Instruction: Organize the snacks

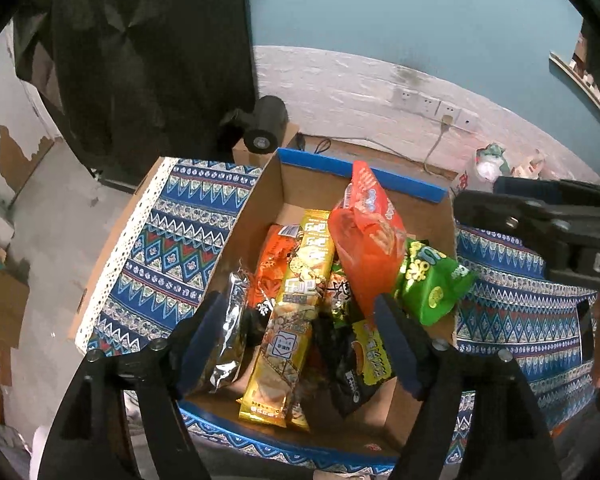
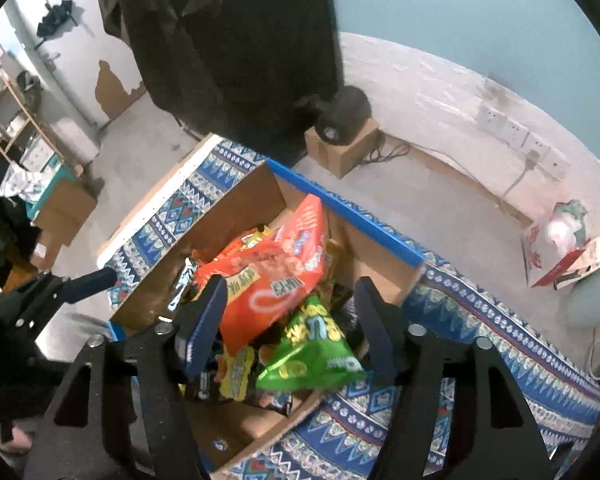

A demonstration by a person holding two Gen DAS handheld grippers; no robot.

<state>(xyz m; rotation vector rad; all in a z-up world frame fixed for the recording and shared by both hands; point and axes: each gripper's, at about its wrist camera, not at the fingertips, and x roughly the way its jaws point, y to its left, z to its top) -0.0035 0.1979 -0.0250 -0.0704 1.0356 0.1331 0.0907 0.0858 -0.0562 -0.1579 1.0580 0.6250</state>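
Observation:
A cardboard box (image 1: 312, 184) with blue-taped rims stands on a patterned blue cloth (image 1: 172, 248) and holds several snack packs: a large orange bag (image 1: 368, 248), a green bag (image 1: 432, 284), a long yellow pack (image 1: 296, 312), a silver pack (image 1: 228, 332). My left gripper (image 1: 300, 344) is open and empty above the box's near side. My right gripper (image 2: 288, 320) is open and empty above the orange bag (image 2: 276, 280) and the green bag (image 2: 312, 352), which leans on the box (image 2: 364, 248) wall. The right gripper also shows at the right of the left wrist view (image 1: 540, 224).
A small cardboard box with a black roll (image 1: 266, 126) stands on the floor behind the table. Wall sockets with a cable (image 1: 440, 108) are on the white brick wall. A red-and-white carton (image 2: 556, 248) is at the right. A wooden shelf (image 2: 16, 120) stands far left.

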